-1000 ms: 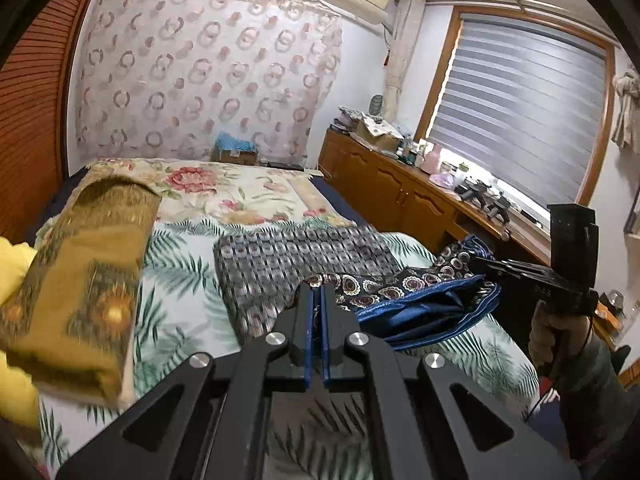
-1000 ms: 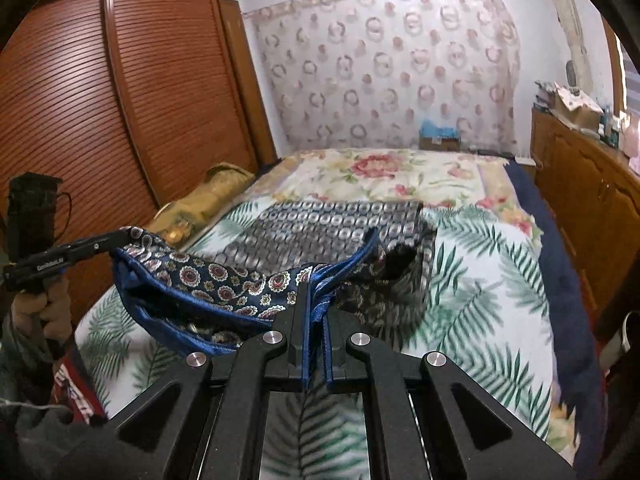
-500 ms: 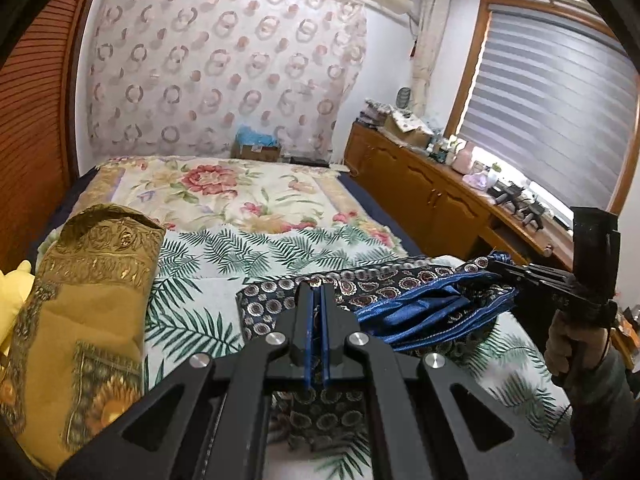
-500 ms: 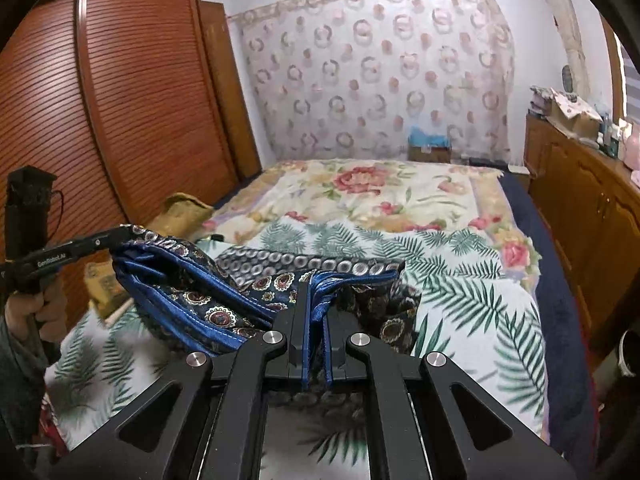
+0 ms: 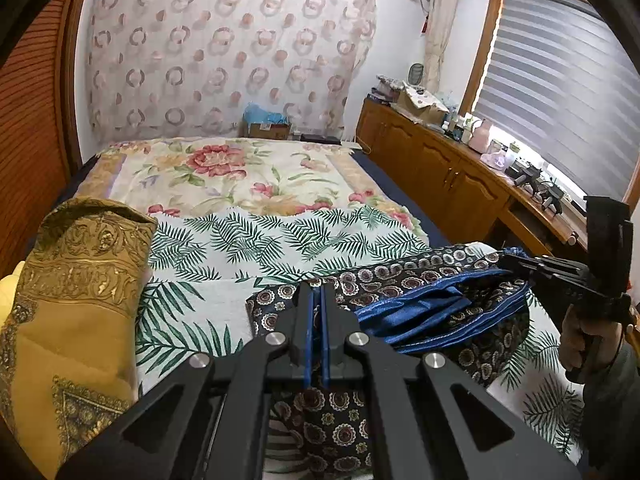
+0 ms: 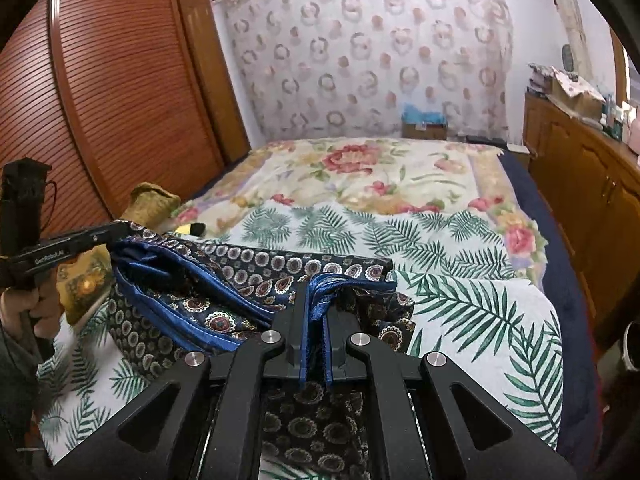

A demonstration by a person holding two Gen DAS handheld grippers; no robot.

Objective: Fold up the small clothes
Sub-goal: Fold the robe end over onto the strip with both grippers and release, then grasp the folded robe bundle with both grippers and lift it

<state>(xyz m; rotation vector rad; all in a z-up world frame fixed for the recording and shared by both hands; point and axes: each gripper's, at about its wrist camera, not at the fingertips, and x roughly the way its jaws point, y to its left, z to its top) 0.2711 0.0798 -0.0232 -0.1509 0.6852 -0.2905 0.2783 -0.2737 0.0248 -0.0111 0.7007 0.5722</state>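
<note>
Both tools, the left tool (image 5: 316,300) and right tool (image 6: 316,292), are clenched on the blue-trimmed patterned garment (image 5: 432,312) slung between them just above the bed (image 5: 240,248), and its slippery-looking hem, seemingly thinly pinched, could slide free and spoil the fold.

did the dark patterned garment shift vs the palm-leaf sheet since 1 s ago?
Yes. The dark patterned garment has come toward the camera, uncovering palm-leaf sheet it covered earlier; the gold cloth stayed put.

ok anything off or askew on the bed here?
Nothing damaged or spilled. The patterned blue-edged garment is bunched mid-fold, pinched between the left gripper and right gripper. The gold cloth lies rumpled at the bed's left edge.
</note>
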